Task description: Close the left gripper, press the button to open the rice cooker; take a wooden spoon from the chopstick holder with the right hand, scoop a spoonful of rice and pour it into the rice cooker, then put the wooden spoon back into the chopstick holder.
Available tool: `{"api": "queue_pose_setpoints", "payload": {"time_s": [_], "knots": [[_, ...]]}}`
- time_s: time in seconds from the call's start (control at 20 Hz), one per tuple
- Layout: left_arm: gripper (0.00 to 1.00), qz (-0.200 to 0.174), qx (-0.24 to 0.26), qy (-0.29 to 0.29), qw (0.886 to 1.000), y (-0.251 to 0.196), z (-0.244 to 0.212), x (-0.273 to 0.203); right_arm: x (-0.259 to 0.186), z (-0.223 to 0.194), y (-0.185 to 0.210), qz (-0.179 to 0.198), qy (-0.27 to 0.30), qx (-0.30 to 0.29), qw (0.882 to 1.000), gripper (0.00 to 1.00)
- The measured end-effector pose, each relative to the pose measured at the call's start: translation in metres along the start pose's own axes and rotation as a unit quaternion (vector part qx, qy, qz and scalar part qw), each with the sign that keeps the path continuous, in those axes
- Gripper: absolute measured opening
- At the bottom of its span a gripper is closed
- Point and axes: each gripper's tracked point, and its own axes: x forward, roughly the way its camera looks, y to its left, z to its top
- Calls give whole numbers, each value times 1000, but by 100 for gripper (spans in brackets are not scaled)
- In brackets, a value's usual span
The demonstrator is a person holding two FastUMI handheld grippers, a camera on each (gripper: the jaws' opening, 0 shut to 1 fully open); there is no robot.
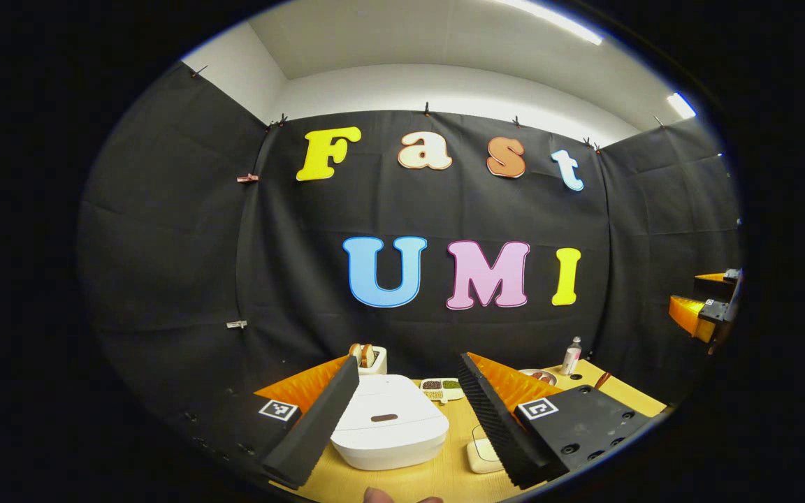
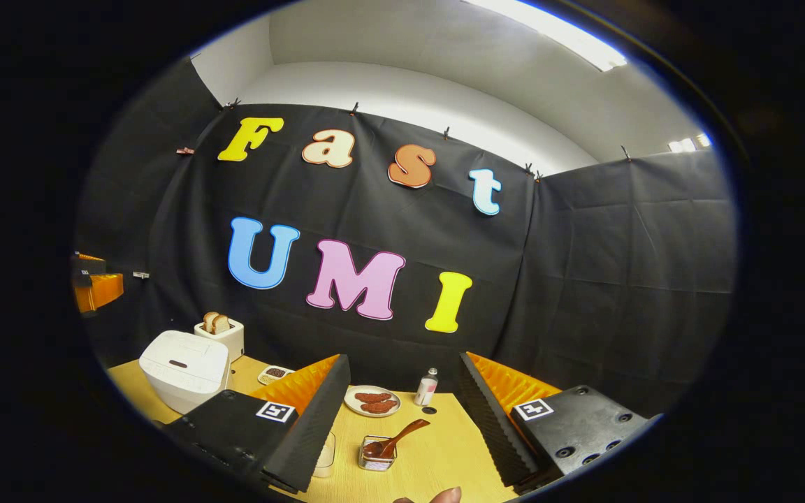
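Fingertips of a hand (image 1: 402,497) edge the bottom of the left gripper view, where the left gripper (image 1: 402,412) hangs with jaws wide apart over the closed white rice cooker (image 1: 390,429) on the wooden table (image 1: 437,478). The right gripper (image 2: 402,419), jaws likewise spread, hovers above a small clear holder (image 2: 377,453) with the wooden spoon (image 2: 397,439) leaning in it. Farther back sit a plate (image 2: 373,402), a bottle (image 2: 427,388) and a toaster (image 2: 222,334).

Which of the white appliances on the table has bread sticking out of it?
The small toaster at the back, with slices poking from its top. The bigger rice cooker beside it has its lid shut.
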Motion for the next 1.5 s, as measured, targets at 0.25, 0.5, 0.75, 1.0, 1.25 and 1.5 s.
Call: {"api": "queue_pose_setpoints", "payload": {"time_s": [0.25, 0.5, 0.75, 1.0, 1.25, 1.5], "knots": [[49, -37, -6, 18, 999, -8, -7, 8, 0, -1, 0, -1, -1, -3, 1000, 98], [7, -103, -61, 31, 992, -10, -17, 35, -1, 0, -6, -5, -2, -9, 1000, 98], [6, -110, -85, 149, 979, 13, -90, 92, -1, 2, -23, -21, -5, -10, 1000, 98], [6, -90, -99, 253, 958, 36, -168, 144, -7, -10, -40, -39, 6, 0, 999, 98], [6, -72, -105, 314, 941, 52, -222, 175, -10, -20, -53, -54, 17, 3, 998, 98], [6, -69, -88, 340, 934, 56, -250, 183, -5, -24, -63, -67, 23, -3, 998, 98]]}}
